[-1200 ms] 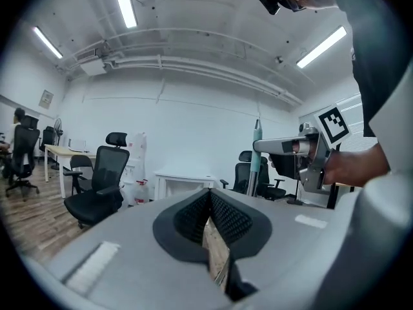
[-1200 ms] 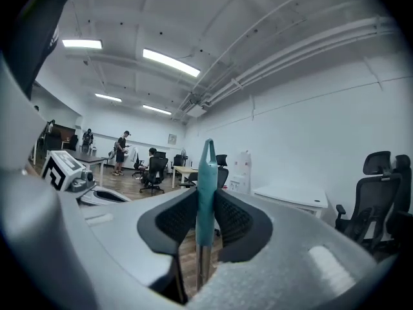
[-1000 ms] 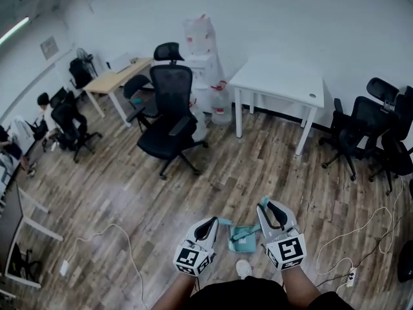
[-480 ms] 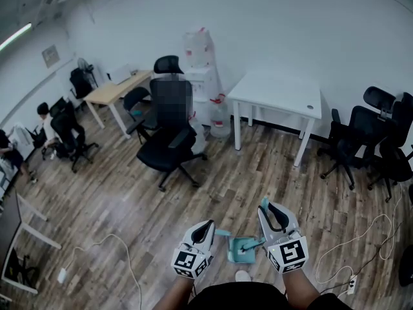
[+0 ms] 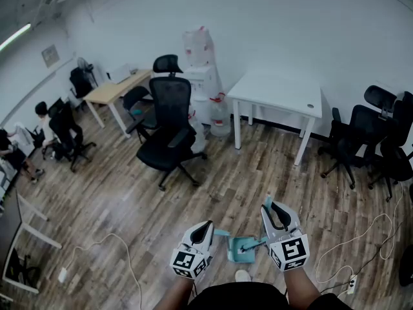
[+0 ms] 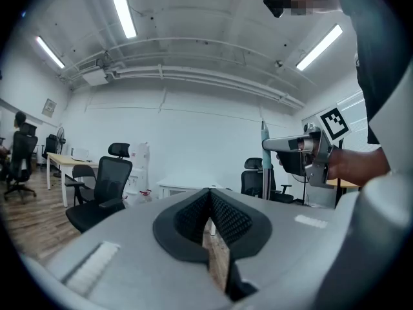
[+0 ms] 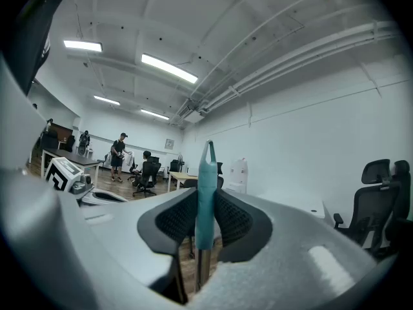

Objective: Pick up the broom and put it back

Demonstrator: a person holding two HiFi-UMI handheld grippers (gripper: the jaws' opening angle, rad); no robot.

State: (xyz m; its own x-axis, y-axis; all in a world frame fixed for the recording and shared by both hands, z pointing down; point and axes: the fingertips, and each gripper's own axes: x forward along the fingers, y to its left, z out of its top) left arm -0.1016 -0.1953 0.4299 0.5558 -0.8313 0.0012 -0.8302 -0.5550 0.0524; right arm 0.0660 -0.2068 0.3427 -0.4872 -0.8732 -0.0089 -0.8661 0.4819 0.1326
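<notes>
Right gripper view: my right gripper [image 7: 205, 223] clamps teal broom handle [image 7: 207, 186], upright for carrying. My left gripper [image 6: 208, 219] closed, empty, spare. Below, teal head [image 5: 242, 249], possibly docked in dustpan, over wood floor [image 5: 129, 199]; white desk [image 5: 277, 89] beyond.

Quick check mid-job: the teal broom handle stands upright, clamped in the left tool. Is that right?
Not quite. The teal broom handle stands upright, but it is clamped in the right tool, not the left. The right gripper view shows the pads pressing on it from both sides. The left gripper view shows the left tool shut with nothing in it.
</notes>
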